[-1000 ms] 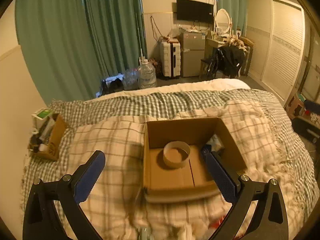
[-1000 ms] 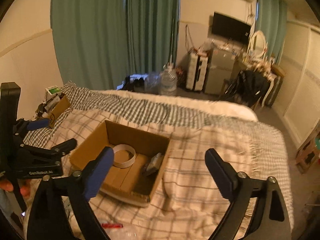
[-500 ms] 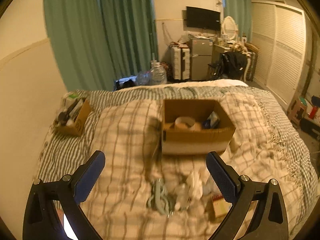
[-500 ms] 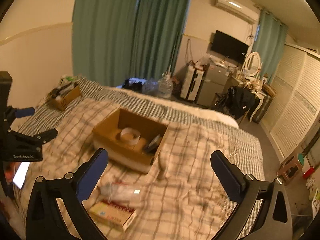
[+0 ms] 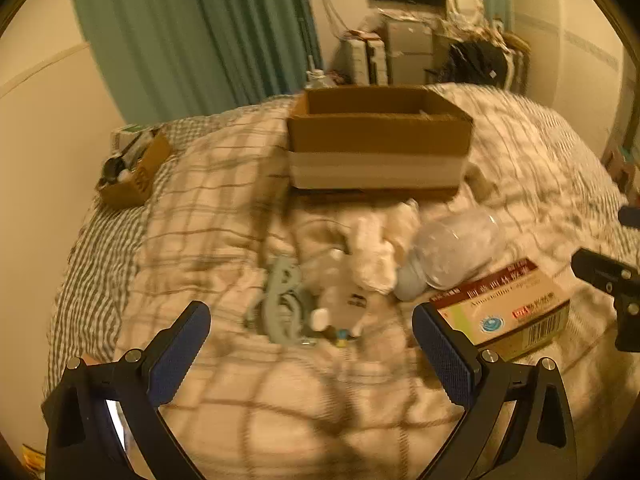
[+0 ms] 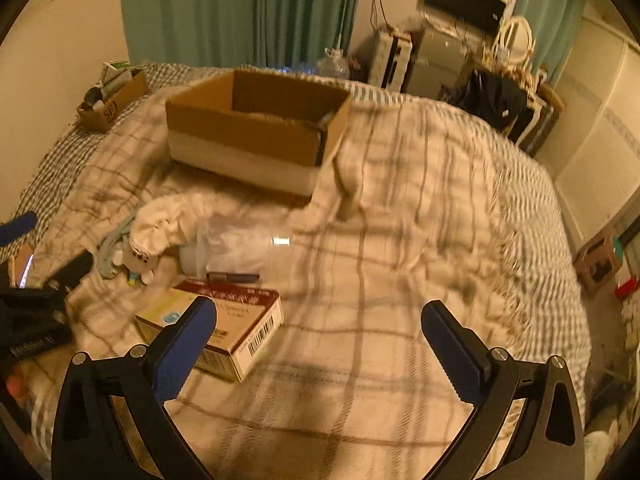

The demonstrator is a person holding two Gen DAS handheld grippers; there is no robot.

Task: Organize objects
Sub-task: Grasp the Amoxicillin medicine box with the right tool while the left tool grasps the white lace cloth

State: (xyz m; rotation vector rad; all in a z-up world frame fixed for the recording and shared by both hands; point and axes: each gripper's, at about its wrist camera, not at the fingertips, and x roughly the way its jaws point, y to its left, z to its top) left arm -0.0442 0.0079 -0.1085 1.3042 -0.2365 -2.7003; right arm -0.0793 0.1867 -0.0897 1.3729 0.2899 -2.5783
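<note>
An open cardboard box (image 5: 378, 138) (image 6: 256, 128) stands on the plaid blanket in the middle of the bed. In front of it lie a clear plastic bottle (image 5: 448, 254) (image 6: 240, 248), a white cloth or plush toy (image 5: 374, 252) (image 6: 156, 236), a grey-blue clip (image 5: 282, 300) and a red-and-white medicine carton (image 5: 504, 312) (image 6: 218, 326). My left gripper (image 5: 312, 356) is open and empty, low over the blanket just before the clip and toy. My right gripper (image 6: 318, 350) is open and empty, its left finger over the carton's near end.
A smaller cardboard box (image 5: 134, 172) (image 6: 110, 100) full of items sits at the bed's far left by the wall. Green curtains, a suitcase, a cabinet and a TV stand beyond the bed. The bed's right edge (image 6: 568, 264) drops to a cluttered floor.
Both grippers have pulled back from the big box and dropped low toward the loose items in front of it. The box's inside is now out of sight. Both stayed open.
</note>
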